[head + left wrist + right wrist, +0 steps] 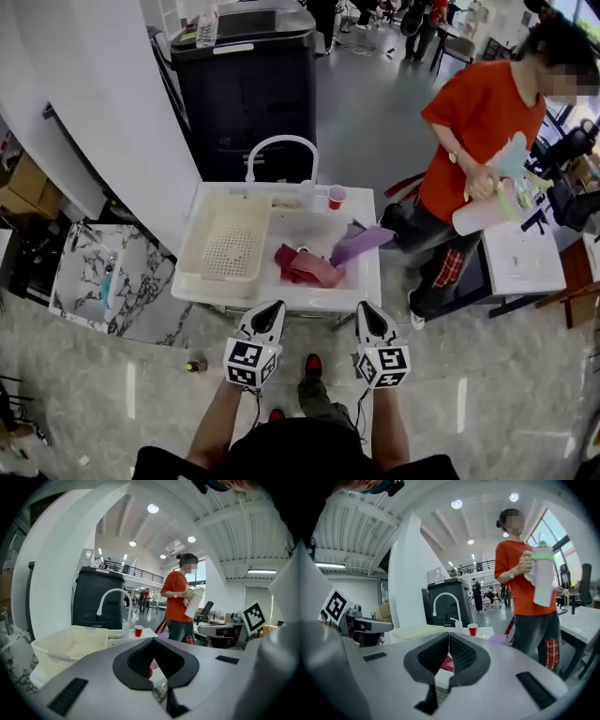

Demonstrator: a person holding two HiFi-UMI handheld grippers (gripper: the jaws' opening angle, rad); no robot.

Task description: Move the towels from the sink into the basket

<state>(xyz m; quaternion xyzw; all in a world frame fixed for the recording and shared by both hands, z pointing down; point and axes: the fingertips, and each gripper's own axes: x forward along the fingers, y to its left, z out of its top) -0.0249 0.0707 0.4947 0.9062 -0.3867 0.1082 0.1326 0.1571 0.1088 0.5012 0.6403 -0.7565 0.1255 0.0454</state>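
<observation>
Basket [225, 246] in sink [281, 298] left half; towels [309, 265] right (cup [337, 197] on rim behind).

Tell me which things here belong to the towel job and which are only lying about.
Job: red towel, purple towel, sink, basket.
Lying about: red cup, faucet, black machine, person in orange.

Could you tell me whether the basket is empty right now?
Empty: the basket shows a bare perforated bottom; the towels lie beside it in the sink.

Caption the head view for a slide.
Left tongs and right tongs, shut, before sink holding red towel and purple towel beside cream basket.
</observation>
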